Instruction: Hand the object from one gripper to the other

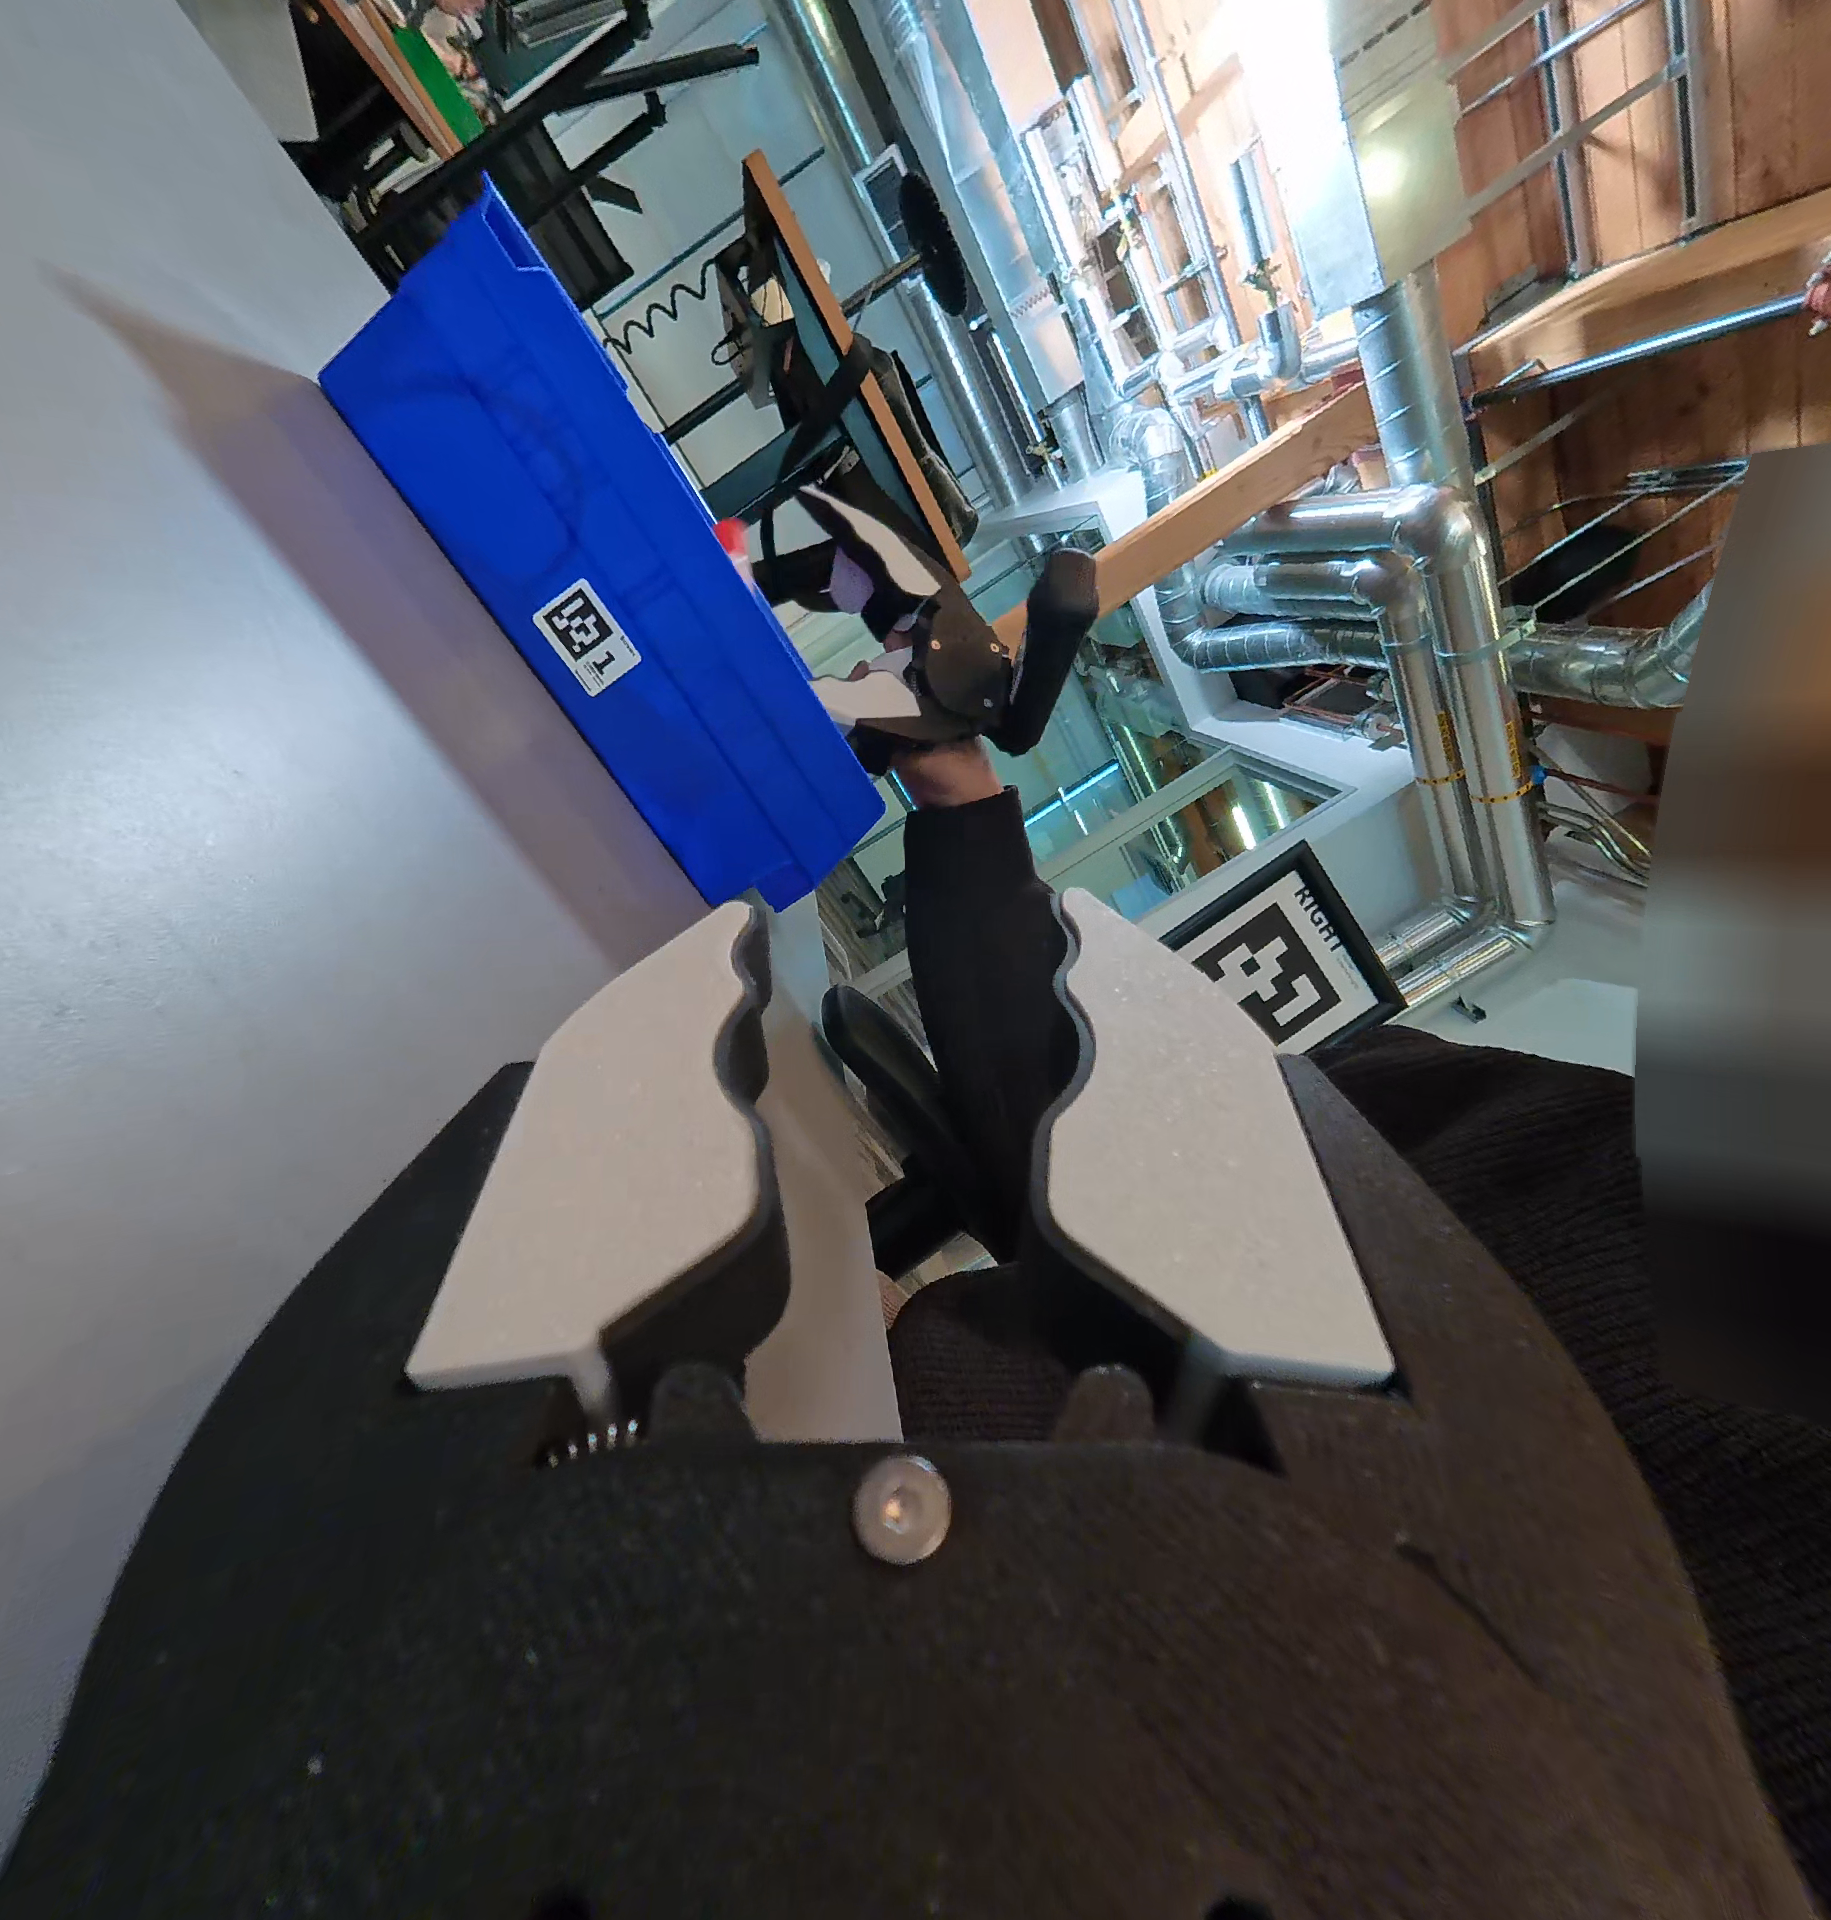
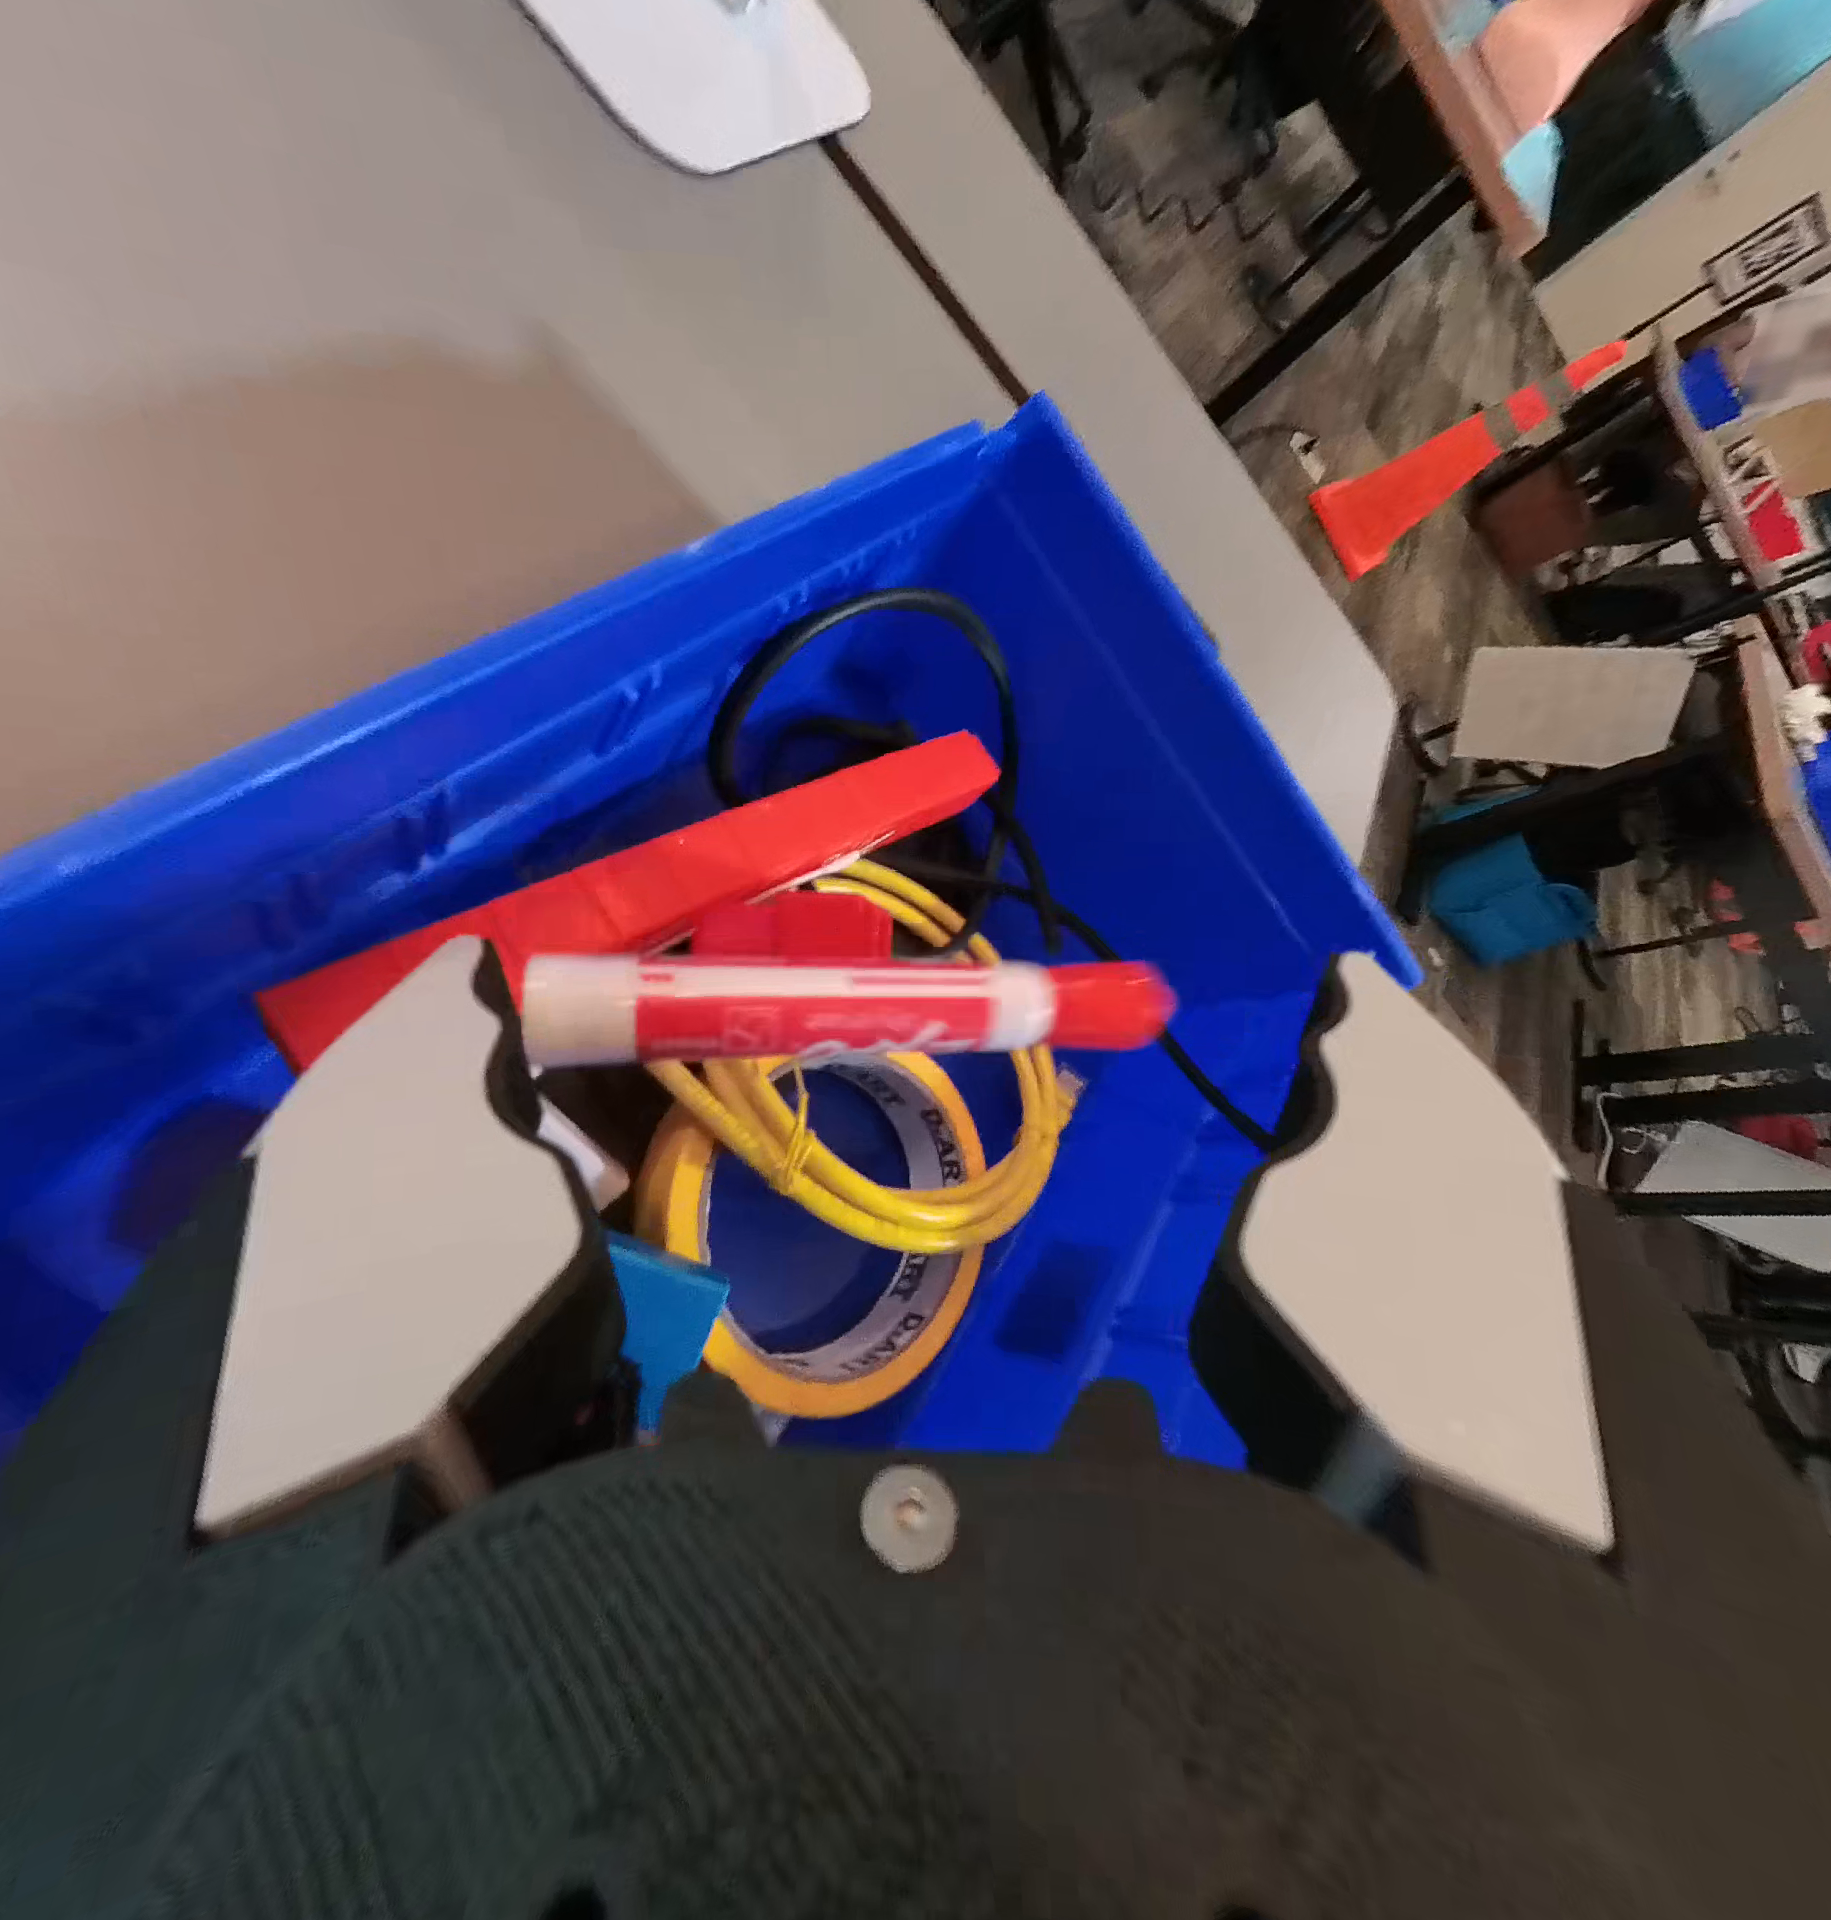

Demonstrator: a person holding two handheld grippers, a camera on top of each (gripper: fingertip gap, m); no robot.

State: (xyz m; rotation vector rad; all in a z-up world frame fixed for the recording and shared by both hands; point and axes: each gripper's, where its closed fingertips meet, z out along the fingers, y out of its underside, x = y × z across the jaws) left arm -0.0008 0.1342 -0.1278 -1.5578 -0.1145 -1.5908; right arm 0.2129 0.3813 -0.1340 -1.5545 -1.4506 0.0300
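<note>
A red and white marker [image 2: 838,1013] lies crosswise between my right gripper's [image 2: 906,961] wide-open fingers, over the blue bin [image 2: 1150,675]. Its white end is at the left finger [image 2: 402,1143] and its red cap stops short of the other finger. I cannot tell if it rests on the bin's contents. My left gripper [image 1: 909,914] is open and empty, beside the bin [image 1: 578,520]. In the left wrist view the right gripper [image 1: 817,597] hangs over the bin's far side, with a red tip [image 1: 732,540] showing by it.
The bin holds a red flat plastic piece [image 2: 682,862], a yellow cable coil [image 2: 942,1195], a yellow tape roll [image 2: 859,1351], a black wire [image 2: 859,623] and a blue part [image 2: 667,1309]. It stands on a grey table [image 1: 163,831] near its edge.
</note>
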